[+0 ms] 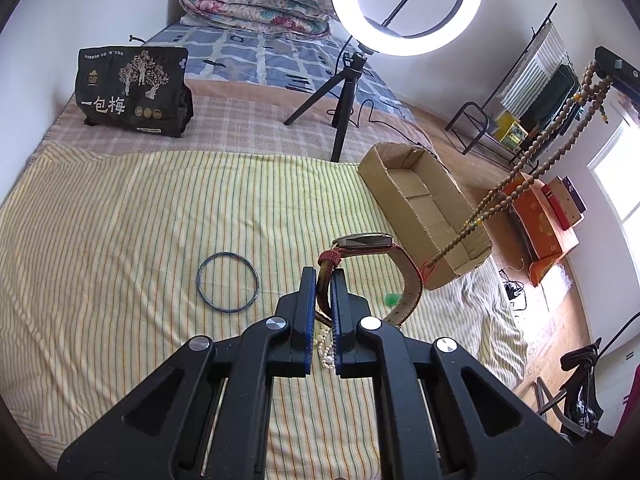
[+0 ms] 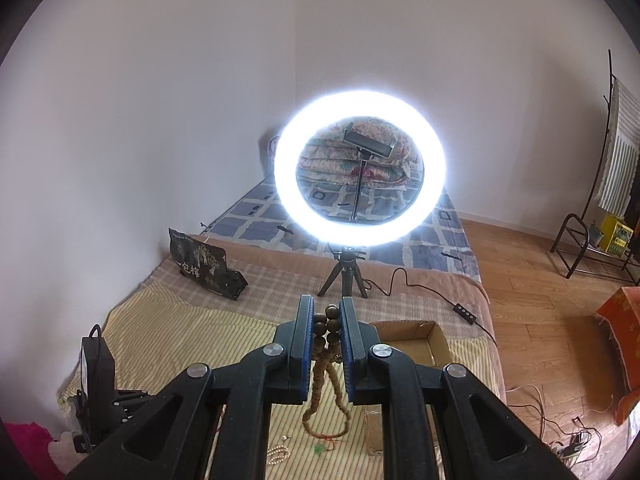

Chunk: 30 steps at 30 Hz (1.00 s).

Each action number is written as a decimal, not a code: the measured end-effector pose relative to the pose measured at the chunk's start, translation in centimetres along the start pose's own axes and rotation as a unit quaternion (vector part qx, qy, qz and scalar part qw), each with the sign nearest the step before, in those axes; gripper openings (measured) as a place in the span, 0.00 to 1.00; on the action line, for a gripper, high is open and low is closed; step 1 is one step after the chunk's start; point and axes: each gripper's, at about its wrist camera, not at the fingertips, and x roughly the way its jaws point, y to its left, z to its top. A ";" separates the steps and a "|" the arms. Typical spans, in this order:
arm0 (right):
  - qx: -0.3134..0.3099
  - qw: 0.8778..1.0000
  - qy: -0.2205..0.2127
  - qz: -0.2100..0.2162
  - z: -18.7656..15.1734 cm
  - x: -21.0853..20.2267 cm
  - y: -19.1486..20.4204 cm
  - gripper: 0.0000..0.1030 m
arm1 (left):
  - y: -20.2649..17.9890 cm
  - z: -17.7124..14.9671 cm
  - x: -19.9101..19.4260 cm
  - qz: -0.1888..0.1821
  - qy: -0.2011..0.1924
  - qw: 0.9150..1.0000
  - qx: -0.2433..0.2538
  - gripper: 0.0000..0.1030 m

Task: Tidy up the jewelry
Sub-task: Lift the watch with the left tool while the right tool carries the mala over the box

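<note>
My left gripper [image 1: 324, 276] is shut on the red-brown strap of a wristwatch [image 1: 366, 242] and holds it above the striped bedspread. My right gripper [image 2: 327, 312] is shut on a long wooden bead necklace [image 2: 326, 328], which hangs down in loops. That necklace also shows in the left wrist view [image 1: 532, 168], dangling over the open cardboard box [image 1: 424, 200]. The right gripper [image 1: 618, 70] holds it from the upper right there. A dark bangle [image 1: 228, 282], a pearl strand [image 1: 326, 350] and a small green piece [image 1: 391, 299] lie on the bedspread.
A ring light [image 1: 404, 8] on a tripod stands behind the box. A black snack bag [image 1: 134, 90] sits at the back left. A folded quilt [image 1: 260, 0] lies at the bed's head. The bed edge drops to a wooden floor [image 2: 540, 320] on the right.
</note>
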 end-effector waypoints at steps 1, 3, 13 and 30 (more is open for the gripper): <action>0.000 1.000 0.000 -0.002 0.0 0.1 -0.1 0.10 | -0.1 0.0 0.0 0.000 0.000 1.000 0.001 0.05; 0.001 1.000 0.000 -0.005 0.1 0.1 -0.3 0.10 | -0.2 0.1 0.2 -0.001 0.000 1.000 0.003 0.05; 0.008 1.000 -0.014 -0.017 1.5 -0.9 -1.6 0.10 | -1.3 0.8 0.2 -0.008 -0.001 1.000 0.009 0.05; -0.009 0.999 -0.027 -0.040 4.8 -2.2 -3.0 0.10 | -5.8 3.6 0.4 -0.026 0.001 0.999 0.040 0.04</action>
